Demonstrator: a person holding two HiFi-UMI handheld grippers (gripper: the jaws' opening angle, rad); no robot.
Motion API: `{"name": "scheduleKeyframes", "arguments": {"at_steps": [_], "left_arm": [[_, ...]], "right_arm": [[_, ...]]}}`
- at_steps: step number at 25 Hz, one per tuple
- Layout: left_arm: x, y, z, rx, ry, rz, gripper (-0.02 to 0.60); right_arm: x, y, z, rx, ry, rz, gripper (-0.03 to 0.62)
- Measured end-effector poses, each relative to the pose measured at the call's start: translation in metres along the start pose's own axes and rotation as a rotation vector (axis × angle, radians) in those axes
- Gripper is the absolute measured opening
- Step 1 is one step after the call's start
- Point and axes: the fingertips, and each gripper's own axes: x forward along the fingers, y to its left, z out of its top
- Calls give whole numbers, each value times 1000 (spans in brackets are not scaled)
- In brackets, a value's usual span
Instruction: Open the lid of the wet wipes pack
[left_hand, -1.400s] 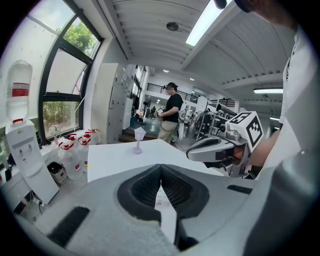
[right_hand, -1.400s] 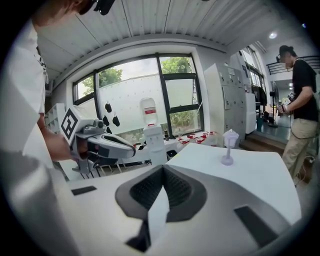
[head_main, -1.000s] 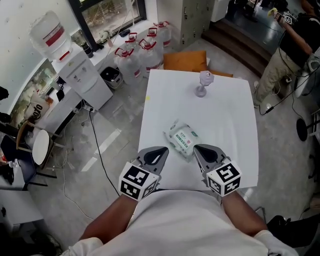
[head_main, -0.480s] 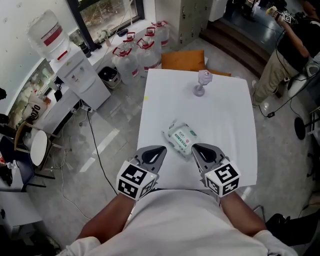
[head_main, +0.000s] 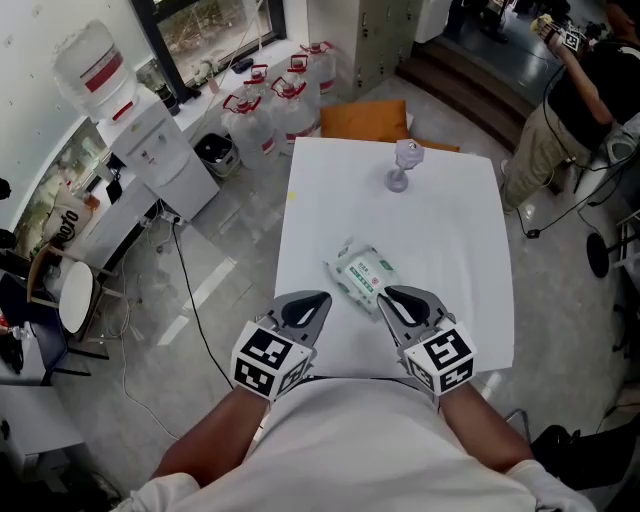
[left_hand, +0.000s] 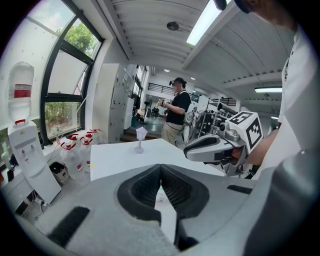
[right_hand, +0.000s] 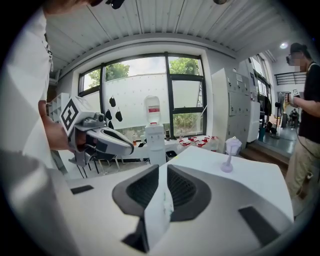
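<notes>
Right gripper view first: how does your right claw stand?

— My right claw (right_hand: 163, 170) is opening, and its tips are only a narrow way apart. In the gap, at the lower centre of the frame, a pale strip with faint green print shows. The pads do not press on it. I cannot tell whether it sits between them or lies beneath.

And the left one?

— My left claw (left_hand: 161, 168) has its tips together, with nothing between them. In the head view both claws sit at the lower centre, side by side and apart.

Where is the wet wipes pack?

— The wet wipes pack (head_main: 366, 277) lies flat on the white surface (head_main: 450, 240), near the middle of the head view. It is just above the claws in the frame, close to the right claw's tip and a little farther from the left. I cannot tell whether its lid is raised.

What lies farther out?

— A pale purple goblet (head_main: 403, 165) stands upright near the surface's far end, at upper centre, well apart from the pack. Beyond that end lies an orange thing (head_main: 365, 120). Water jugs (head_main: 270, 105) with red caps stand on the floor to its left, near a water dispenser (head_main: 150, 140). A person (head_main: 570, 110) stands at the upper right.
</notes>
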Motion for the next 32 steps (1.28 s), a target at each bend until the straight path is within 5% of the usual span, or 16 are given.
{"name": "scheduleKeyframes", "arguments": {"at_steps": [6,23,32], "left_arm": [[-2,3,-5,-11,5,5,3],[-24,22,-44,-87,38,57,3],[-37,37,-60,-119,57,79,3]], "right_arm": [[5,-3,-6,-30,35,-14,58],[113,-20,-119,-290,396,-34,60],[138,-16,-136,-320,452,-60,81]]}}
